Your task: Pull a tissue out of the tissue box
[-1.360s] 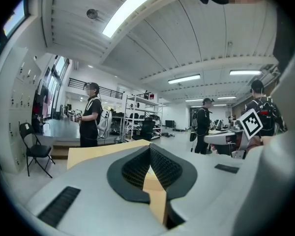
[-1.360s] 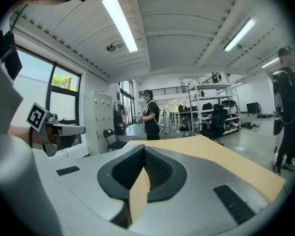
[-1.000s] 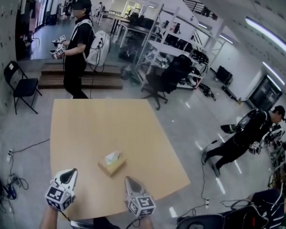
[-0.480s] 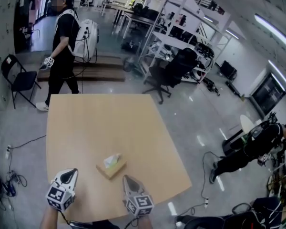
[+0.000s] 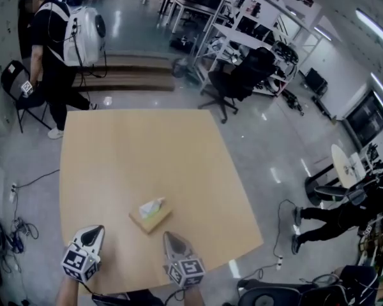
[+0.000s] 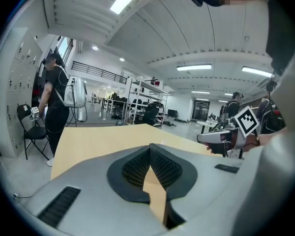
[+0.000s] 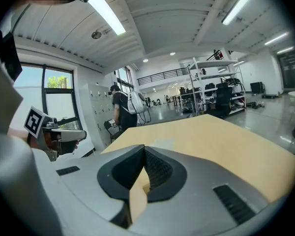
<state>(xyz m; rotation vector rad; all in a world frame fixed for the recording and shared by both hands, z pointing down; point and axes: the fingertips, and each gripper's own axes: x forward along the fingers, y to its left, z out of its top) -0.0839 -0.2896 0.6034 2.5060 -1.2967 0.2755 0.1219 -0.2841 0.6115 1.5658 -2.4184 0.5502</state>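
Already both claws sit low over the near edge of the table. The left gripper (image 5: 91,232), a grey plastic two-jaw claw with a black-and-white marker cube, has its ribbed dark jaws brought together at the tips, and nothing is between them. The right gripper (image 5: 170,236), of the same make, is closed in the same way and is also empty. Neither one touches anything.

Just beyond them, between the two and a little nearer to the right one, stands the tissue box (image 5: 152,220), a small flat tan cardboard box. It is on the near half of the light wooden table (image 5: 140,152), near the near edge, and its sides lie diagonally to the table's edges. From the slot on top a pale soft paper tissue (image 5: 151,205) stands up in a crumpled tuft.

The tissue should be very light, limp and thin, so it will probably tear if it is pinched by a corner or pulled sideways. The best place to hold it seems to be the middle of the tuft, above the slot, with a pull straight up. The box also looks light and may lift or slide with the tissue; the other claw could press on its top edge. The jaws would need to open first.

Past the far left corner a person with a white backpack (image 5: 82,27) stands on the floor.
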